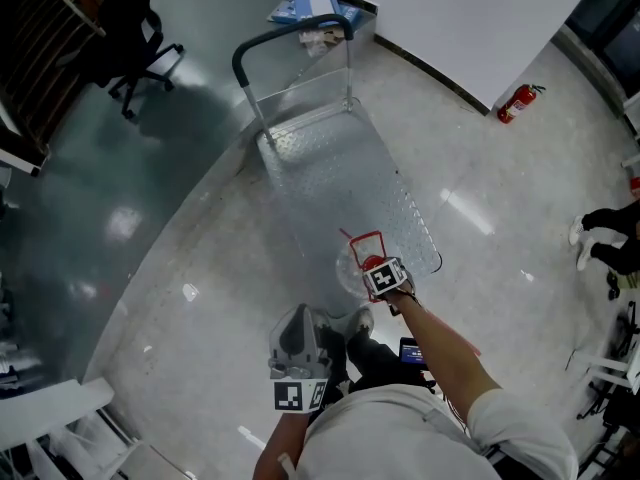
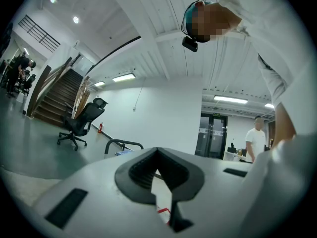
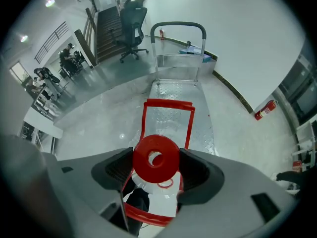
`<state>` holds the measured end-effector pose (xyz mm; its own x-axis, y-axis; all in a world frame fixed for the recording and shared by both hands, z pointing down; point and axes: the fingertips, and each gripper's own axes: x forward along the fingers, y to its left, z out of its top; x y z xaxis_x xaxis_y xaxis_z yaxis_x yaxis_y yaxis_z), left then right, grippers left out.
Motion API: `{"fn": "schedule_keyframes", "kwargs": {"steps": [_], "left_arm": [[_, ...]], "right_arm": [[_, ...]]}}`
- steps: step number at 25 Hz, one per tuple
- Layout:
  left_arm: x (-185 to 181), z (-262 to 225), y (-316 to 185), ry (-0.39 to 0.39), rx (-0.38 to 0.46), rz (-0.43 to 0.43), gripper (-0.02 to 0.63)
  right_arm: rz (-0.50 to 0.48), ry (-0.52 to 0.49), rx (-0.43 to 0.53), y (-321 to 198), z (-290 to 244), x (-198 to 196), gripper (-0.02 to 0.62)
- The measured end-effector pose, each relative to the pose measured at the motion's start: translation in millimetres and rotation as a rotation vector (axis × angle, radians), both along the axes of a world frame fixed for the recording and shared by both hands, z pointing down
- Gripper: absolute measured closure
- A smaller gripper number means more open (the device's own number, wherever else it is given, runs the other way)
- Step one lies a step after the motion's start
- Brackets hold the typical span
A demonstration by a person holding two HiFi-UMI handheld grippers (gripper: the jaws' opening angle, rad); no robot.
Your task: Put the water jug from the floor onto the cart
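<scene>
A clear water jug (image 1: 358,264) with a red cap (image 3: 156,157) and a red carry handle (image 3: 168,117) hangs at the near end of the cart (image 1: 340,173). The cart is a diamond-plate metal deck with a dark push bar (image 1: 285,40) at its far end. My right gripper (image 1: 374,266) is shut on the jug's neck just under the cap, and in the right gripper view (image 3: 156,166) the jaws hug it on both sides. Whether the jug rests on the deck is hidden. My left gripper (image 1: 297,320) is held by my waist, shut and holding nothing (image 2: 166,207).
A black office chair (image 1: 135,38) stands at the far left on the darker floor. A red fire extinguisher (image 1: 518,102) sits by the white wall. Blue items (image 1: 315,6) lie beyond the cart's push bar. Someone's feet (image 1: 600,236) show at the right, and a person in white (image 2: 256,138) stands by the doors.
</scene>
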<state>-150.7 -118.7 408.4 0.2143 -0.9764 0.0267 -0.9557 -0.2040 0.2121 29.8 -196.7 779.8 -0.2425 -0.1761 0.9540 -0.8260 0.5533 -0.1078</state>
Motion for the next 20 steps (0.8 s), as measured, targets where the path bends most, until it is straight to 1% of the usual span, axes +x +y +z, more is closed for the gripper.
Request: {"fn": "schedule_keyframes", "kwargs": {"steps": [5,8,14,17,20], "left_arm": [[-9,4,1,-0.005,-0.014,-0.007,0.603],[-17,9,2,0.000,-0.024,-0.017,0.603],[-18,10,2,0.002,-0.019,-0.012,0.603],[-18,8,4,0.007,-0.009,-0.010,0.603],[-19,7,3,0.014,0.002,-0.006,0.603]], "right_arm": [[0.054,-0.013,0.016,-6,6,5,0.301],[0.063,-0.003,0.010,-9,5,5,0.301],[0.042,0.014,-0.018,-3,8,6,0.301],[-0.005,-0.006,0.024,-5,-1,-2,0.301],[0.001,-0.030,0.053,-5,-28,-3,0.302]]}}
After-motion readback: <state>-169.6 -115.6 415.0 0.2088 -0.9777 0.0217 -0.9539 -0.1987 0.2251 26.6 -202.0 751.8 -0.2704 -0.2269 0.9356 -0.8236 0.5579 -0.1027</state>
